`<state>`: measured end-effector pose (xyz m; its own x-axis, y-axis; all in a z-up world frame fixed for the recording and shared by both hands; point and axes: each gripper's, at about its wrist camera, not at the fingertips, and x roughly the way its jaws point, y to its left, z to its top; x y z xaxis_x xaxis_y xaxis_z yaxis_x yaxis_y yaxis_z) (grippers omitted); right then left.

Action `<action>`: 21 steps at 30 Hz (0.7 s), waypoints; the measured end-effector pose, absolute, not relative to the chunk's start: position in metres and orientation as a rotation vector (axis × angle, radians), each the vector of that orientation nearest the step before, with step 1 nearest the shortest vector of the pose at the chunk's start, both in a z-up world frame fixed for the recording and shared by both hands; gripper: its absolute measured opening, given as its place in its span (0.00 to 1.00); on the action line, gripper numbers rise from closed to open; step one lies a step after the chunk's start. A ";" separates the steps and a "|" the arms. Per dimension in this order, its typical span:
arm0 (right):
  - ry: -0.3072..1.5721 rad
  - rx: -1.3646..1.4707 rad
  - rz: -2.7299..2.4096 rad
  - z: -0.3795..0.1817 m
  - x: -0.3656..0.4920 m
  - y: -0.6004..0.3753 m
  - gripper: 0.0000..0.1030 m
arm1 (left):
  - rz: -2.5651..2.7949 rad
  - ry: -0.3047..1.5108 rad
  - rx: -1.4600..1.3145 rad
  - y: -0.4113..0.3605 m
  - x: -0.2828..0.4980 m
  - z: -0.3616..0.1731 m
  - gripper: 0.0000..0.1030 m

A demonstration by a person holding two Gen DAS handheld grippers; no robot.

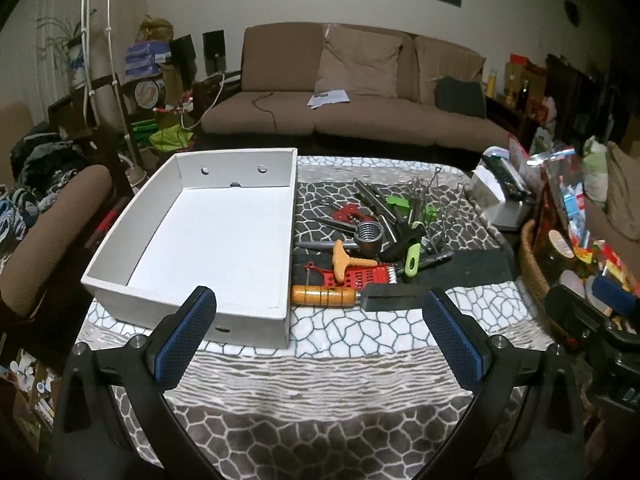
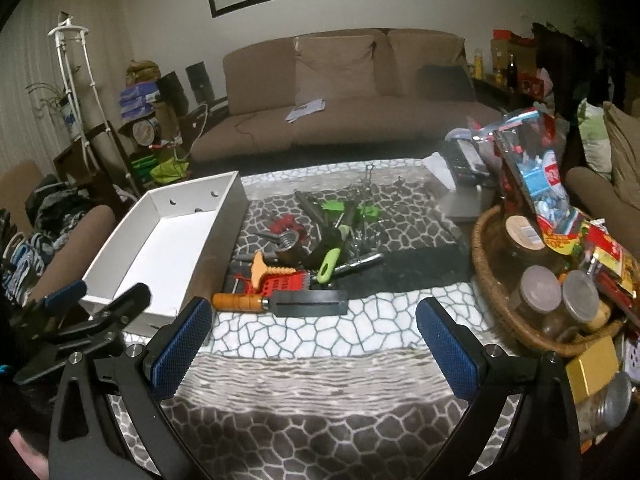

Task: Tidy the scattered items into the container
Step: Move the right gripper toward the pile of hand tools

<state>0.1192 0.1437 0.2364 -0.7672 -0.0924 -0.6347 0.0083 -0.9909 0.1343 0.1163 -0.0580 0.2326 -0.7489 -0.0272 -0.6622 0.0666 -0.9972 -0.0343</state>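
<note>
- Left tool point(image 1: 319, 322): jaws spread wide, nothing between them, hovering over the near part of the counter, tilted down toward the box and the pile.
- Right tool point(image 2: 314, 326): jaws likewise wide and empty, held just beside the left one, aimed at the pile.
- Box point(image 1: 120, 254): white, shallow, open-topped, empty; on the left part of the counter, its right wall just beside the pile.
- Pile of scattered items point(image 1: 376, 236): all outside the box, tangled together. Includes a wooden-handled blade point(image 1: 352, 295) nearest the tools, a red grater point(image 1: 360, 276), an orange T-handle point(image 1: 346, 260), a threaded metal fitting point(image 1: 369, 236), a green-handled utensil point(image 1: 412, 258), and thin wire pieces at the back.
- Risk, tangling: the items overlap, so lifting one would likely drag or tip its neighbours.
- Risk, slipping: the blade is flat and thin; a grip on it rather than on the handle may slide off.
- Risk, box shift: the box looks light; a nudge against its wall could push it toward the counter's left edge.
- Risk, crowding: a wicker basket point(image 2: 486, 240) full of jars and packets stands close on the right; a wide swing could strike it.
- Counter point(image 1: 320, 400): covered by a soft grey-and-white patterned blanket, which may bunch under dragged items.
- Room: dim living room, brown sofa point(image 1: 360, 92) behind, framed picture above, clutter along both sides.
</note>
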 end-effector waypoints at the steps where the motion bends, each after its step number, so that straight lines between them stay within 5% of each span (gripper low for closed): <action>1: -0.186 1.053 -2.901 0.237 0.122 0.143 1.00 | -2.888 0.084 1.092 -0.059 0.119 0.234 1.00; 21: -0.107 1.036 -2.919 0.238 0.128 0.122 1.00 | -2.869 0.045 1.034 -0.091 0.129 0.244 1.00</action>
